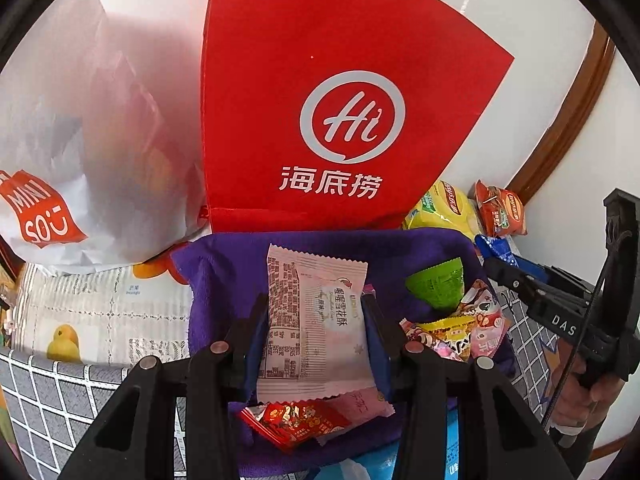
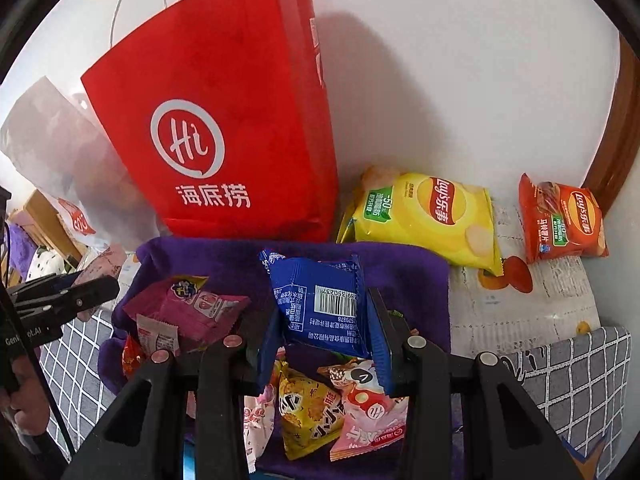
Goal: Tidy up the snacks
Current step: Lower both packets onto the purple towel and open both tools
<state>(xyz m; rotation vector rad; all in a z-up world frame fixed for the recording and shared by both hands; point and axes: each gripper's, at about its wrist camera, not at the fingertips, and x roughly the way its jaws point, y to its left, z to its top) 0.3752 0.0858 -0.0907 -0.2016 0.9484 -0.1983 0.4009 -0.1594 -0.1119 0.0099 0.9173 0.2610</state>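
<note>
I had a packet in each tool, both hanging over the purple cloth [image 1: 224,264] where the small snacks were heaped. My left gripper [image 1: 316,344] was clamped on a pale pink packet [image 1: 316,320], its pads pressing the two long edges; my right gripper [image 2: 326,332] pinched a blue packet [image 2: 320,304] the same way, barcode side up.

The step, as I judged it, was setting these two down among the others. To do it well I needed to lower each until its bottom edge met the cloth before letting go, since a flat pillow pack released in the air tumbles and slides. I would keep the two tools apart, as the right one already showed near the left view's edge. The pink packet belonged toward the cloth's bare left half, the blue toward the bare patch at the back.

Both packets were crimped film with serrated ends, slick and light, puffed slightly with air, so the pads held mostly by squeezing. The cloth looked plush and soft, rucked at its edges, good for stopping a slide. Behind it stood a stiff red bag [image 2: 224,120], flat-faced and upright. The two chip bags [image 2: 432,216] beside it were glossy and well inflated.
</note>
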